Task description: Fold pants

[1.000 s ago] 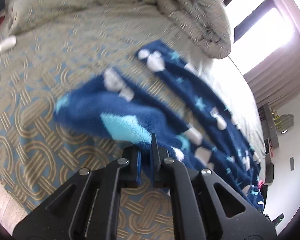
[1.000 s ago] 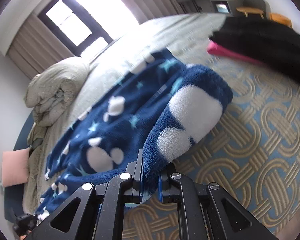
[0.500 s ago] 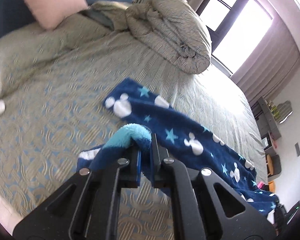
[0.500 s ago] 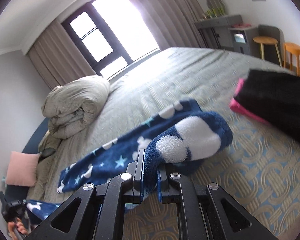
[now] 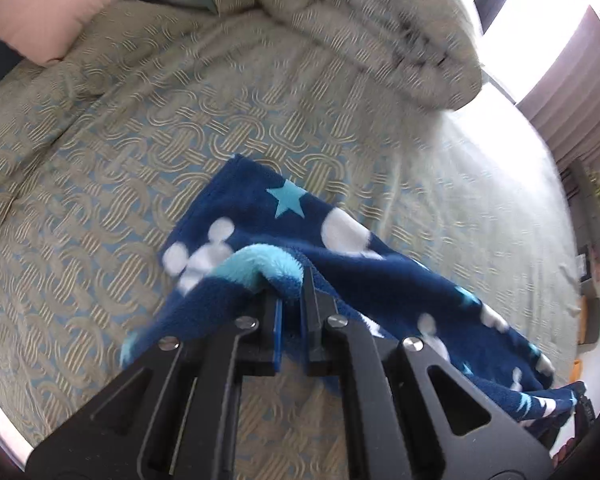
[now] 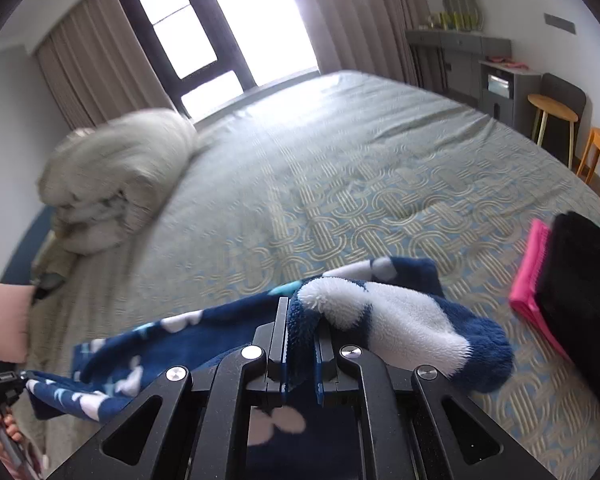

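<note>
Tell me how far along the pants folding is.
Done: both ends are gripped. The left hand-held gripper and the right hand-held gripper are each shut on the blue fleece pants. In hand: the pants hang stretched between them above the bed. Left: no finished fold shows yet; laying them flat and doubling over remain.

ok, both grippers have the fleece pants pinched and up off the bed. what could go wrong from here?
1. The left gripper and the right gripper each pinch only a small bunch of thick fleece pants, so the cloth could slip out mid-carry.
2. The span between them sags and trails on the bedspread; it may drag and land creased.
3. The stacked black clothes over the pink garment lie close on the right; a swing could knock them.
</note>
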The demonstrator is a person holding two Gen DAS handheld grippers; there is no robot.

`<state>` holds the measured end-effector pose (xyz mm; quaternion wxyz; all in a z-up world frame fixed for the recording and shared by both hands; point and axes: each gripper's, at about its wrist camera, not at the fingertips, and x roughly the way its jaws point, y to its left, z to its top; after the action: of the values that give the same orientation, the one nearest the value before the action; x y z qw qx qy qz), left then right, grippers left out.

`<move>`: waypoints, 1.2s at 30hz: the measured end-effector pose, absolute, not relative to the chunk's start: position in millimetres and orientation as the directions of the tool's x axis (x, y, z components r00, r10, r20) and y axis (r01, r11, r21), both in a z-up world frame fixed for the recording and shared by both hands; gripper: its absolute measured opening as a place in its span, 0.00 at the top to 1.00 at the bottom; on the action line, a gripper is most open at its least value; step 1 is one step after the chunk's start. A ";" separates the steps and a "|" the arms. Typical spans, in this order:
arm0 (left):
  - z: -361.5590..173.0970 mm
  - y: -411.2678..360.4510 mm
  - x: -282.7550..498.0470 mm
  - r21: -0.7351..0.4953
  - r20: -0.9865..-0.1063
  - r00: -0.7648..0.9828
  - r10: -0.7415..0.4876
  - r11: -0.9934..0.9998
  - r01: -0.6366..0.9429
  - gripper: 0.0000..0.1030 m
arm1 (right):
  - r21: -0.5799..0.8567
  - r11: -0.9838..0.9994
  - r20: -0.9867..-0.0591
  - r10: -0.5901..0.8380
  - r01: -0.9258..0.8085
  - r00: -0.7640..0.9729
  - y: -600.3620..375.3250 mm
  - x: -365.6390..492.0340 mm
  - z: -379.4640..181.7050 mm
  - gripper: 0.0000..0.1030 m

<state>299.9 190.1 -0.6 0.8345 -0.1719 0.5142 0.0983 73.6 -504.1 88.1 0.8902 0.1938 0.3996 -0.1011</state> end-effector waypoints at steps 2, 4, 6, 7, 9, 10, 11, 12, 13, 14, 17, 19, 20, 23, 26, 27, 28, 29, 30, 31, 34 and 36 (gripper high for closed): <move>-12.0 186.1 326.3 -0.162 -0.912 0.410 -0.004 0.922 -0.351 0.92 | 0.231 0.909 -0.802 -0.026 0.348 0.597 -506.0 112.5 68.4 0.92; -27.7 181.0 357.6 -0.136 -0.935 0.354 -0.003 0.926 -0.351 0.90 | 0.199 0.911 -0.837 -0.033 0.361 0.546 -507.8 140.5 49.2 0.91; -40.5 178.1 382.4 -0.105 -0.951 0.310 0.013 0.927 -0.360 0.86 | 0.140 0.922 -0.886 -0.046 0.360 0.462 -510.7 172.6 22.1 0.88; -47.6 176.6 395.3 -0.104 -0.958 0.288 0.003 0.929 -0.356 0.86 | 0.110 0.926 -0.904 -0.058 0.361 0.424 -513.4 185.7 9.0 0.85; -53.9 173.2 409.0 -0.105 -0.964 0.265 -0.010 0.932 -0.347 0.84 | 0.059 0.929 -0.934 -0.078 0.365 0.349 -520.1 204.4 -14.6 0.81; -56.8 170.9 416.9 -0.098 -0.968 0.249 -0.012 0.937 -0.335 0.84 | 0.056 0.928 -0.945 -0.070 0.369 0.320 -525.0 209.9 -23.1 0.81; -58.5 168.9 422.6 -0.090 -0.972 0.234 -0.013 0.943 -0.320 0.83 | 0.069 0.924 -0.952 -0.051 0.375 0.301 -531.0 213.2 -30.2 0.81; -60.1 166.4 427.8 -0.082 -0.977 0.212 -0.018 0.952 -0.295 0.82 | 0.100 0.918 -0.954 -0.021 0.384 0.298 -537.6 214.7 -34.0 0.80; -60.3 164.1 431.7 -0.074 -0.981 0.192 -0.022 0.961 -0.268 0.82 | 0.126 0.914 -0.954 0.006 0.385 0.299 -542.2 215.0 -34.9 0.80; -59.2 162.9 434.0 -0.064 -0.984 0.174 -0.022 0.969 -0.239 0.80 | 0.150 0.914 -0.956 0.036 0.376 0.293 -547.1 215.7 -34.8 0.80; -45.4 163.7 431.5 -0.010 -0.987 0.158 0.018 0.985 -0.174 0.72 | 0.193 0.916 -0.957 0.095 0.353 0.276 -557.9 217.2 -33.3 0.80; -24.1 170.3 426.6 0.112 -0.967 0.210 0.145 0.980 -0.165 0.58 | 0.218 0.901 -0.954 0.115 0.375 0.277 -566.9 215.9 -32.9 0.80; -12.7 174.9 423.1 0.181 -0.946 0.240 0.219 0.969 -0.169 0.44 | 0.226 0.893 -0.953 0.121 0.388 0.277 -570.1 215.0 -33.6 0.80; 17.2 195.1 402.1 0.305 -0.876 0.323 0.357 0.931 -0.202 0.38 | 0.217 0.891 -0.953 0.105 0.400 0.284 -568.9 212.8 -31.6 0.80; 20.8 213.6 374.9 0.239 -0.889 0.350 0.297 0.950 -0.200 0.36 | 0.149 0.913 -0.959 0.039 0.381 0.280 -557.9 211.6 -23.9 0.77; 17.1 217.3 364.4 0.214 -0.892 0.360 0.273 0.957 -0.195 0.32 | 0.118 0.923 -0.960 0.011 0.366 0.281 -551.6 209.4 -19.4 0.76; 9.4 222.3 348.2 0.193 -0.893 0.373 0.253 0.963 -0.189 0.29 | 0.080 0.936 -0.959 -0.022 0.342 0.284 -542.5 207.1 -13.7 0.71; 3.4 224.5 345.7 0.185 -0.893 0.378 0.244 0.965 -0.186 0.27 | 0.035 0.949 -0.955 -0.061 0.312 0.291 -535.7 203.6 -7.7 0.61; -5.4 227.4 336.1 0.172 -0.894 0.383 0.231 0.968 -0.182 0.27 | -0.025 0.960 -0.944 -0.114 0.277 0.308 -527.3 197.7 1.7 0.53; -19.4 230.9 322.3 0.154 -0.900 0.382 0.211 0.973 -0.174 0.27 | -0.082 0.965 -0.929 -0.164 0.251 0.330 -522.0 190.7 11.1 0.39; -47.5 234.8 306.0 0.110 -0.914 0.374 0.158 0.983 -0.146 0.27 | -0.223 0.955 -0.866 -0.286 0.194 0.410 -506.9 157.7 38.4 0.27; -63.0 228.8 292.8 0.098 -0.909 0.395 0.131 0.990 -0.102 0.27 | -0.262 0.949 -0.842 -0.314 0.176 0.438 -505.9 131.3 51.8 0.26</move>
<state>292.8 228.8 -63.0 0.8352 0.0132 0.5454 0.0697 131.3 -505.9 51.8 0.8453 -0.0677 0.5097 -0.1449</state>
